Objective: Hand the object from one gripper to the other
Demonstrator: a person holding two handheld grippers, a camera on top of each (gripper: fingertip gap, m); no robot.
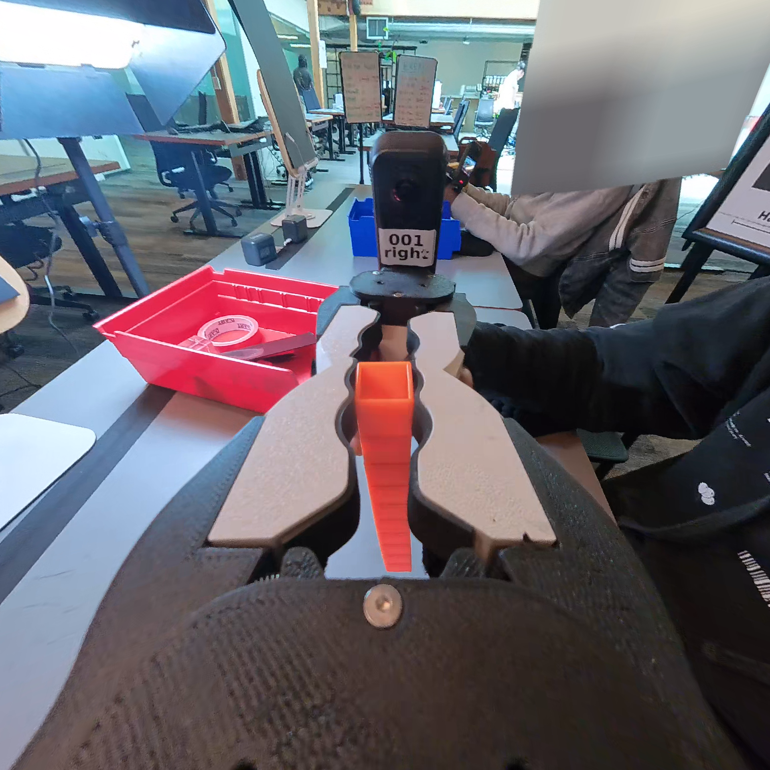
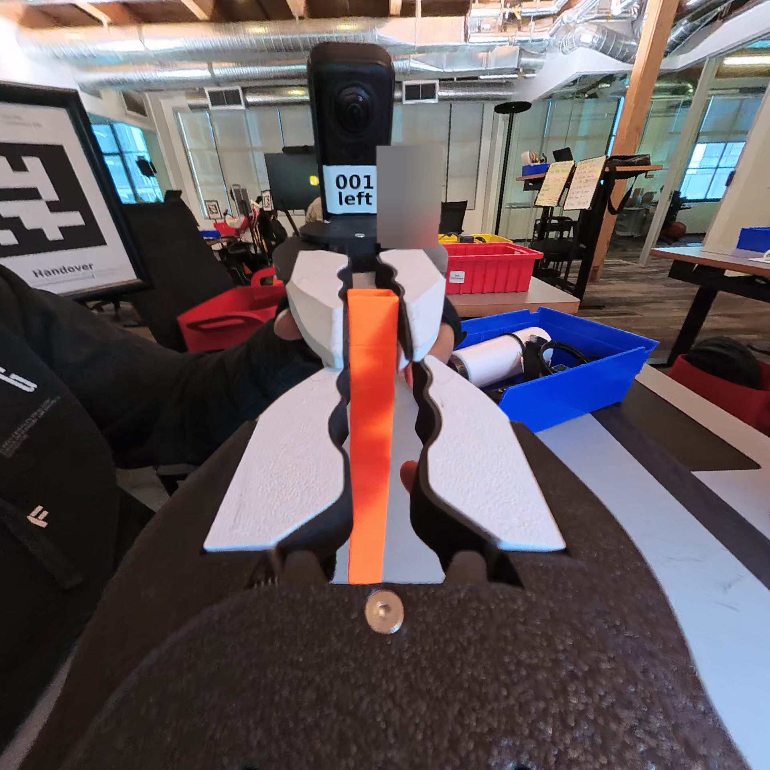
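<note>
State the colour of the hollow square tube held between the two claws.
Bright orange: the square tube shows best in the right wrist view.

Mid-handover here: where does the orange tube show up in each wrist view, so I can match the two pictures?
Left wrist view: orange tube sits centre frame, running up between this gripper's fingers, open end toward the other gripper.
Right wrist view: orange tube again centre frame, a long strip between the fingers.
Shared landmark: the blue bin on the table.
</note>
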